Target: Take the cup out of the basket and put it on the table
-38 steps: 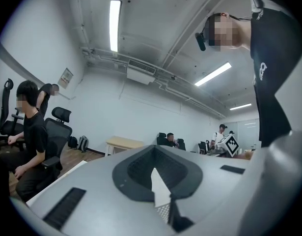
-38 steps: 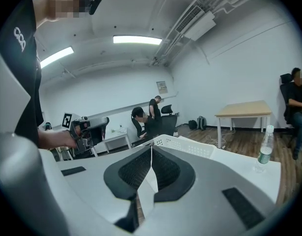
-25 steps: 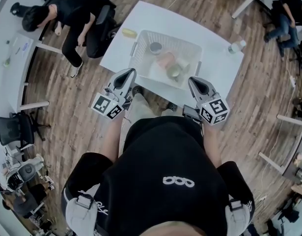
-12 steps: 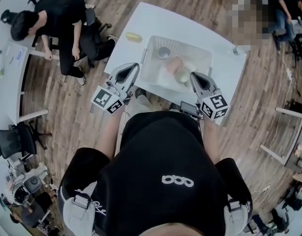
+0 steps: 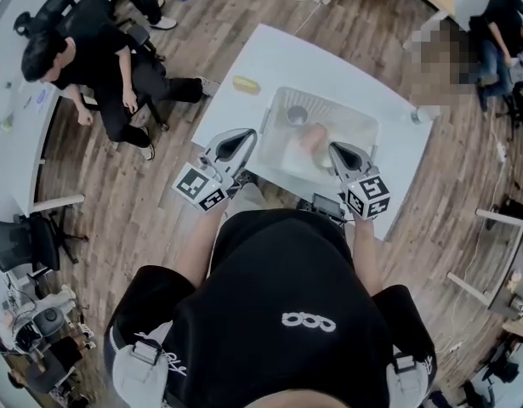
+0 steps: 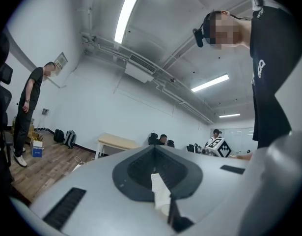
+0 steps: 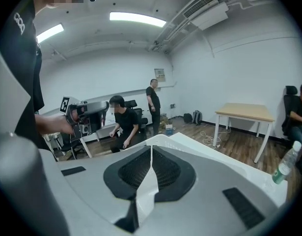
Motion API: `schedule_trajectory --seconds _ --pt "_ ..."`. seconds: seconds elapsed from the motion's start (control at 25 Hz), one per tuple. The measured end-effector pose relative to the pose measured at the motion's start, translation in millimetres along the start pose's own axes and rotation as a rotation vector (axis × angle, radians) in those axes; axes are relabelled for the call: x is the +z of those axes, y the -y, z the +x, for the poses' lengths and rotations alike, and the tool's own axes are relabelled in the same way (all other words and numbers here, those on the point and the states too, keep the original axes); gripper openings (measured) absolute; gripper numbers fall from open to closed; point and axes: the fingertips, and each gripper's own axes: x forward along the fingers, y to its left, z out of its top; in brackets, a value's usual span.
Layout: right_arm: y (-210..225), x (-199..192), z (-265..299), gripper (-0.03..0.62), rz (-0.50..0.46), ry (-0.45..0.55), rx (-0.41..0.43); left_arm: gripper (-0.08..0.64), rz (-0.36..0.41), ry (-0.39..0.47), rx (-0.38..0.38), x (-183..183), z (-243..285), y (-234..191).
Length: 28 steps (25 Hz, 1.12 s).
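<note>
Hovering closed, left claw [image 5: 247, 133] and right claw [image 5: 334, 148] point toward the basket [image 5: 329, 100].

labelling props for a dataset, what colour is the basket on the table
White. The basket shows best in the head view, seen from above.

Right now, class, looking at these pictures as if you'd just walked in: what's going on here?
A person stands at a white table with a gripper in each hand. The left gripper and the right gripper are both shut and empty, near the front corners of a white basket. Cups sit inside it, among them a pinkish cup and a grey cup. Neither cup is held yet.
</note>
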Motion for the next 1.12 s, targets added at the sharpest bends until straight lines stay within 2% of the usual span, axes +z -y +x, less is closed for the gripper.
schedule_trajectory --seconds 0.16,0.44,0.64,0.8,1.12 --pt "0.0 -0.6 24.6 0.028 -0.058 -0.061 0.035 0.008 -0.013 0.002 0.008 -5.2 1.8 -3.4" --pt "11.0 -14.9 79.8 0.028 -0.235 -0.229 0.084 0.008 -0.03 -0.003 -0.002 -19.2 9.4 -4.2" --pt "28.0 -51.8 122.5 0.034 -0.354 -0.388 0.099 0.008 -0.032 -0.035 -0.005 -34.7 8.9 -6.4" --pt "32.9 -90.1 153.1 0.095 -0.413 -0.531 0.141 0.008 -0.039 -0.034 0.006 -36.7 3.9 -8.2" --pt "38.4 -147.7 198.9 0.101 -0.552 -0.71 0.195 0.008 -0.055 -0.033 0.027 -46.5 1.6 -3.7"
